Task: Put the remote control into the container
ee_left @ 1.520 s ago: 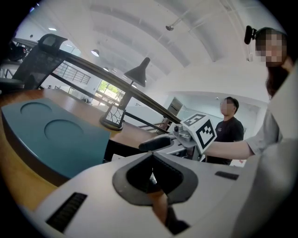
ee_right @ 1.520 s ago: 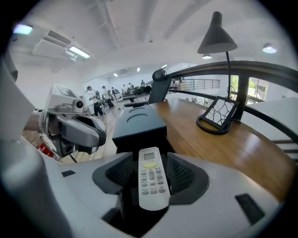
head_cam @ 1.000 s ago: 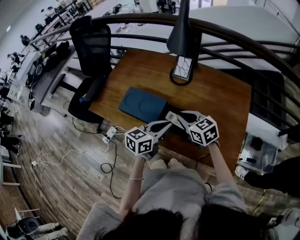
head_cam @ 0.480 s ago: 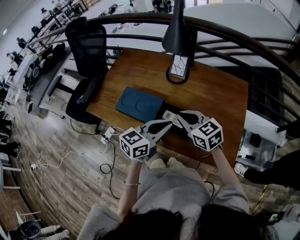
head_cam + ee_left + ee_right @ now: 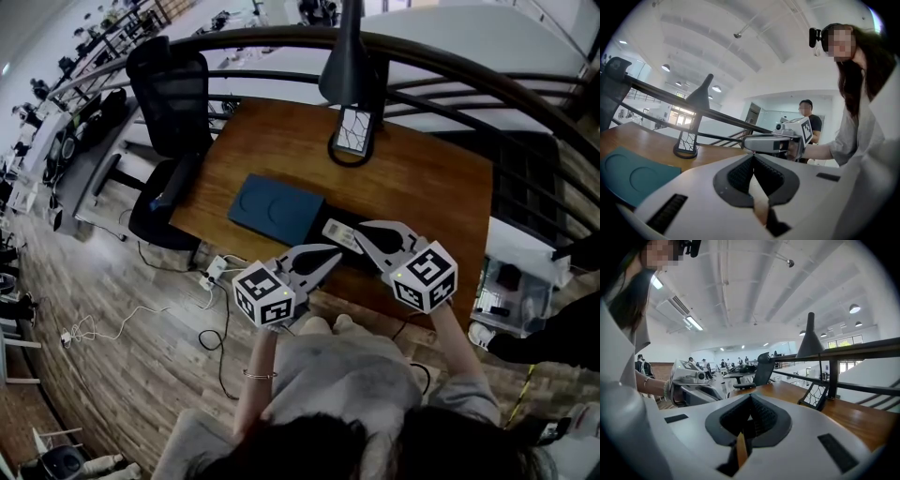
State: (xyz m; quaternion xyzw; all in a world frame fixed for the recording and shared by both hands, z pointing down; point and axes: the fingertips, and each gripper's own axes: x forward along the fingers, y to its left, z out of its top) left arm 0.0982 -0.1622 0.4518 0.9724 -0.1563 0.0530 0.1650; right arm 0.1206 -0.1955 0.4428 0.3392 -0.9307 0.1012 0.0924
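From the head view I could see the remote control (image 5: 339, 232) lying flat on the surface (image 5: 422, 187), just beside the near right corner of the teal container (image 5: 277, 208) and outside it. Neither gripper view showed the remote at all. Its long axis ran roughly along the near edge of the surface, with the pale end towards the container and the dark body trailing off under the right hand-held gripper (image 5: 361, 228). The left hand-held gripper (image 5: 337, 251) was held just short of the near edge, its tip angled in towards the right one's, so the two nearly met above the remote. Both forearms (image 5: 454, 349) reached up from the lap with the marker cubes nearest the body, and both tools sat close to level. Each gripper view showed its own jaws pressed together at the tips with nothing between them, which the head view left unclear. The left gripper view also took in a corner of the container, the lamp (image 5: 349, 56) and a person in a dark top (image 5: 813, 123) standing behind. The right gripper view picked up the office chair (image 5: 173, 89) and the lamp's mesh base (image 5: 353, 131).
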